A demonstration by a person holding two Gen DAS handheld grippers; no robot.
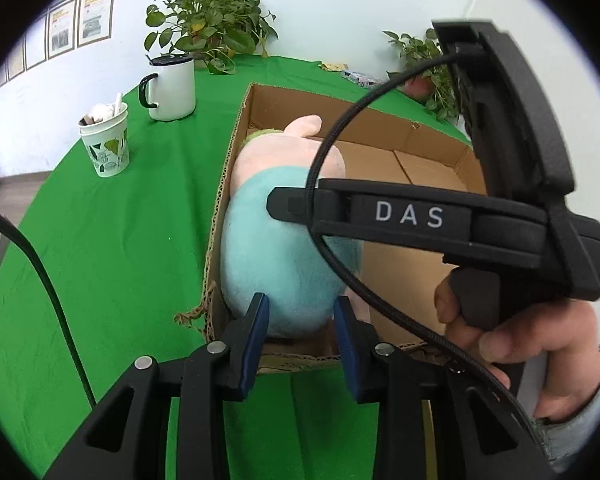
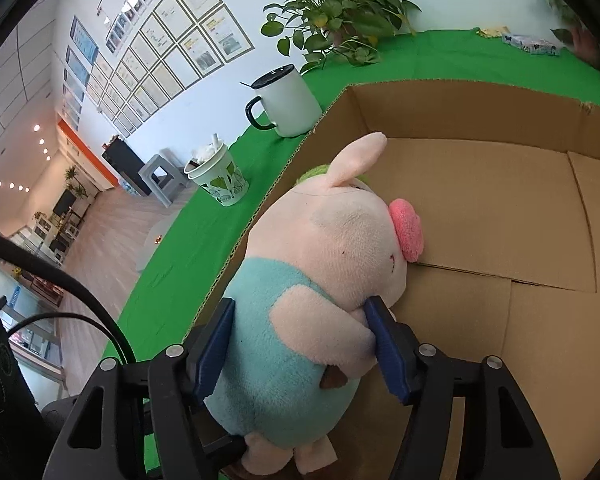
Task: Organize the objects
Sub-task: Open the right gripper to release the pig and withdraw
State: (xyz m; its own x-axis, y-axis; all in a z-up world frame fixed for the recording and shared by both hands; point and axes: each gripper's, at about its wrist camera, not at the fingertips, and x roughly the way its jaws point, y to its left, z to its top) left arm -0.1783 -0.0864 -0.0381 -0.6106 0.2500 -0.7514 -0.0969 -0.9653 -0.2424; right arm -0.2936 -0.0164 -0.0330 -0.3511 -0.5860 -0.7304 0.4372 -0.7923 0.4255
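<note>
A plush pig (image 1: 284,240) in a light blue outfit lies inside an open cardboard box (image 1: 380,136) on the green table. My right gripper (image 2: 300,316) is closed around the pig's body (image 2: 300,280), its blue pads pressing both sides, inside the box (image 2: 480,216). The right gripper's black body (image 1: 440,220) crosses the left wrist view above the box. My left gripper (image 1: 302,312) is open at the box's near edge, with the pig's blue back just beyond its fingertips; it holds nothing.
A white mug with a black handle (image 1: 172,88) and a paper cup (image 1: 106,140) stand on the green cloth left of the box. Potted plants (image 1: 208,24) stand along the back wall. A small packet (image 2: 532,44) lies at the far right.
</note>
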